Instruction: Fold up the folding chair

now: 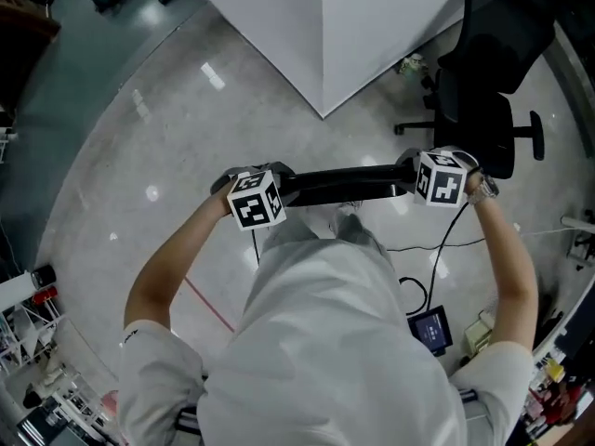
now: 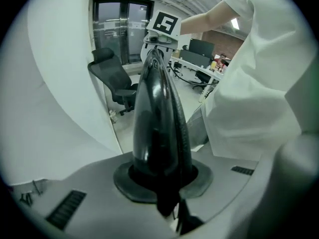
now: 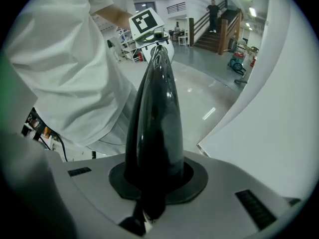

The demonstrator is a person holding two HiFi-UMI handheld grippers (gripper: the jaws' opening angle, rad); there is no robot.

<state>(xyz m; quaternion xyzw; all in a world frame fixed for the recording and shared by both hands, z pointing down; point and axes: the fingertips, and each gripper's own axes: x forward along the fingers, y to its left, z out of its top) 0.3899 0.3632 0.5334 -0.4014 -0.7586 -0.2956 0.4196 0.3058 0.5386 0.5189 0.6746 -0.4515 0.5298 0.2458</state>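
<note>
The black folding chair (image 1: 339, 184) hangs folded flat and level in front of the person, seen edge-on as a long glossy bar. My left gripper (image 1: 268, 190) is shut on its left end and my right gripper (image 1: 423, 178) is shut on its right end. In the left gripper view the chair (image 2: 159, 118) runs from my left gripper (image 2: 162, 185) up to the right gripper's marker cube (image 2: 164, 24). In the right gripper view the chair (image 3: 154, 123) runs from my right gripper (image 3: 152, 185) to the left gripper's cube (image 3: 146, 21). The pads themselves are hidden by the chair.
A black office chair (image 1: 483, 91) stands at the right, close to the right gripper. A white partition (image 1: 353, 26) juts in ahead. Cables and a small screen (image 1: 432, 328) lie on the floor by the person's right side. Racks (image 1: 28, 360) crowd the lower left.
</note>
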